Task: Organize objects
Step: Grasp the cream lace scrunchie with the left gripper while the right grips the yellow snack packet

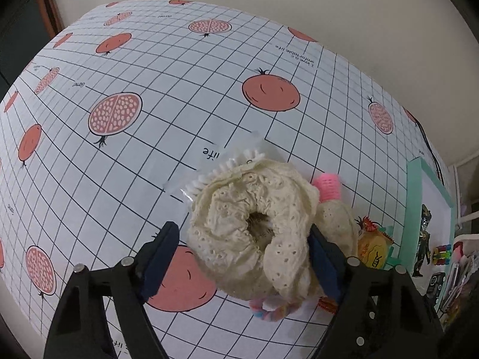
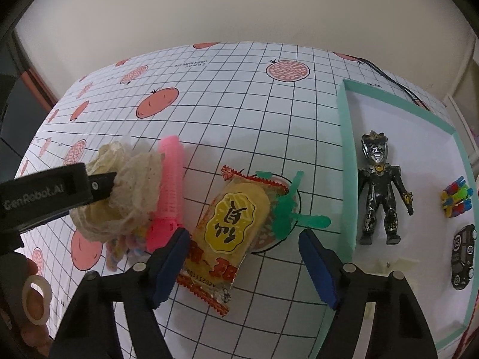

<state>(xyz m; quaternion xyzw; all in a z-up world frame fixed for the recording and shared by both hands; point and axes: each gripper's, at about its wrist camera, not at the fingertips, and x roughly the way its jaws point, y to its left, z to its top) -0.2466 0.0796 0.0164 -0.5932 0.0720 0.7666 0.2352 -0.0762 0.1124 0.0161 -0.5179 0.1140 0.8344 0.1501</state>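
A cream lace scrunchie [image 1: 251, 230] lies on a small pile on the pomegranate-print tablecloth. My left gripper [image 1: 242, 260] stands open around it; the right finger presses the fabric and the left finger stays just clear. In the right wrist view one left gripper finger [image 2: 98, 185] digs into the scrunchie [image 2: 125, 179]. Beside it lie a pink hair roller [image 2: 169, 185] and a yellow snack packet [image 2: 230, 227]. My right gripper [image 2: 244, 266] hovers open over the packet's near end, holding nothing.
A teal box [image 2: 344, 149] at the right holds a black figure [image 2: 380, 188], a multicoloured toy [image 2: 455, 197] and a black toy car [image 2: 464, 257]. A green plastic toy [image 2: 287, 206] lies by the packet. A wrapped white comb [image 1: 215, 170] and pastel bead band [image 1: 269, 311] lie under the scrunchie.
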